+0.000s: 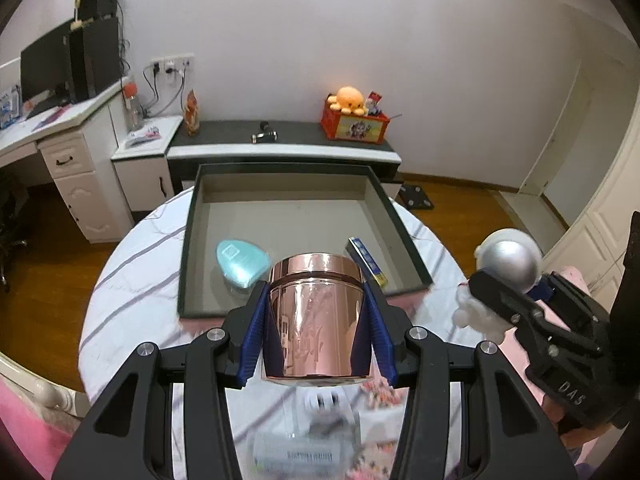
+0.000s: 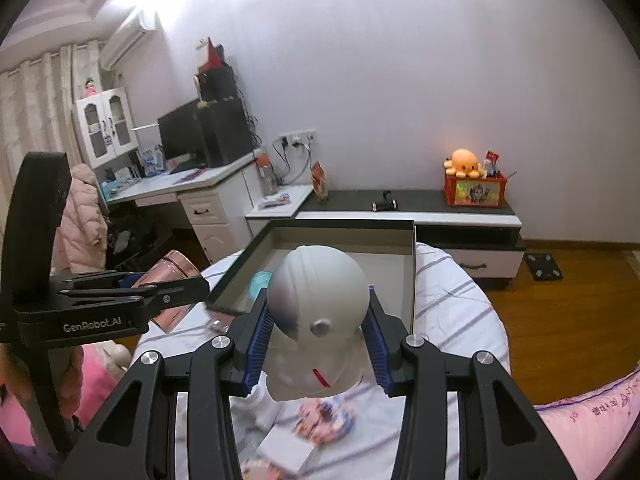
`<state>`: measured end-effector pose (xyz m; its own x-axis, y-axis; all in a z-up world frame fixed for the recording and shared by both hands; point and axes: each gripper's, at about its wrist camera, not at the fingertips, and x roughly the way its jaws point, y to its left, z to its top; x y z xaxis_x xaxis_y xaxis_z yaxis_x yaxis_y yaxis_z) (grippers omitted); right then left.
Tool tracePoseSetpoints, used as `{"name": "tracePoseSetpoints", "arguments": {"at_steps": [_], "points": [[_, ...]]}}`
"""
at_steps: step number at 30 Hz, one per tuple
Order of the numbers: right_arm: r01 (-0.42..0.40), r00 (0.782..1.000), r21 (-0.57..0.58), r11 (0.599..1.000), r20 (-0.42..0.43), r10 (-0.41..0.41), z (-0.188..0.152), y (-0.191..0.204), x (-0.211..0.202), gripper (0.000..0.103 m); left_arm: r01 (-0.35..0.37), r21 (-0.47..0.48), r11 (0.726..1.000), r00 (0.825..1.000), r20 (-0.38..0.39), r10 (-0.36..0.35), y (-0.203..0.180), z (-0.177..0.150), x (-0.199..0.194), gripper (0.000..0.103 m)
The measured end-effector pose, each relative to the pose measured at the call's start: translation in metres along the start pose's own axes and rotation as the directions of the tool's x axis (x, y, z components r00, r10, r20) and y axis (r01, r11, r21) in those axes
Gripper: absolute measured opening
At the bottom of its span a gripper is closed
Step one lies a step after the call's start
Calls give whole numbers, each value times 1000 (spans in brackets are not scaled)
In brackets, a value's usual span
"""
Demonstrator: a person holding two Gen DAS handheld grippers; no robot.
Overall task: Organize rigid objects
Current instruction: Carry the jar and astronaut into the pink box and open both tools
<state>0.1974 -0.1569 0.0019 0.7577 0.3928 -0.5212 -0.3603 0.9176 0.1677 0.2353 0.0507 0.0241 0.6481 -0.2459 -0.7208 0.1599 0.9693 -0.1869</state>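
My left gripper (image 1: 316,300) is shut on a shiny rose-gold tin (image 1: 316,320), held upright above the table just short of the open dark box (image 1: 192,208). In the box lie a teal oval case (image 1: 240,266) and a blue-and-yellow slim carton (image 1: 366,262). My right gripper (image 2: 318,316) is shut on a white astronaut figure (image 2: 316,300) with a silver helmet, also lifted before the box (image 2: 414,280). From the left wrist view that figure (image 1: 508,264) and the right gripper (image 1: 516,296) show at the right. The left gripper (image 2: 176,284) with the tin (image 2: 172,272) appears at the left of the right wrist view.
The round table (image 1: 132,264) has a white striped cloth, with blurred small packets and a white box (image 2: 288,446) below the grippers. Behind stand a low dark-topped cabinet (image 1: 280,140) with an orange toy box (image 1: 356,124), and a white desk (image 1: 60,120) with a monitor.
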Motion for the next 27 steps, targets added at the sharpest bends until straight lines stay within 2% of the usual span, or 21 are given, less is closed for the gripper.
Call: {"name": "tracePoseSetpoints", "arguments": {"at_steps": [5, 11, 17, 21, 22, 24, 25, 27], "points": [[-15, 996, 5, 1000, -87, 16, 13, -15, 55, 44, -5, -19, 1000, 996, -93, 3, 13, 31, 60, 47], [-20, 982, 19, 1000, -186, 23, 16, -36, 112, 44, 2, -28, 1000, 979, -204, -7, 18, 40, 117, 47], [0, 972, 49, 999, -236, 12, 11, -50, 136, 45, 5, -41, 999, 963, -269, -15, 18, 33, 145, 47], [10, 971, 53, 999, -239, 3, 6, -53, 137, 45, -17, -35, 999, 962, -272, 7, 18, 30, 146, 48], [18, 969, 58, 998, -247, -3, 6, -54, 138, 45, -31, -33, 999, 961, -276, 21, 18, 29, 145, 50], [32, 963, 72, 997, -271, -11, 5, -56, 141, 46, -35, -35, 999, 963, -269, 24, 16, 29, 142, 63], [30, 961, 79, 996, -277, -7, 5, -57, 141, 46, -35, -39, 999, 965, -260, 24, 17, 29, 140, 73], [27, 962, 93, 995, -273, 0, 5, -60, 140, 49, -43, -44, 998, 970, -240, 32, 17, 30, 137, 77]]}}
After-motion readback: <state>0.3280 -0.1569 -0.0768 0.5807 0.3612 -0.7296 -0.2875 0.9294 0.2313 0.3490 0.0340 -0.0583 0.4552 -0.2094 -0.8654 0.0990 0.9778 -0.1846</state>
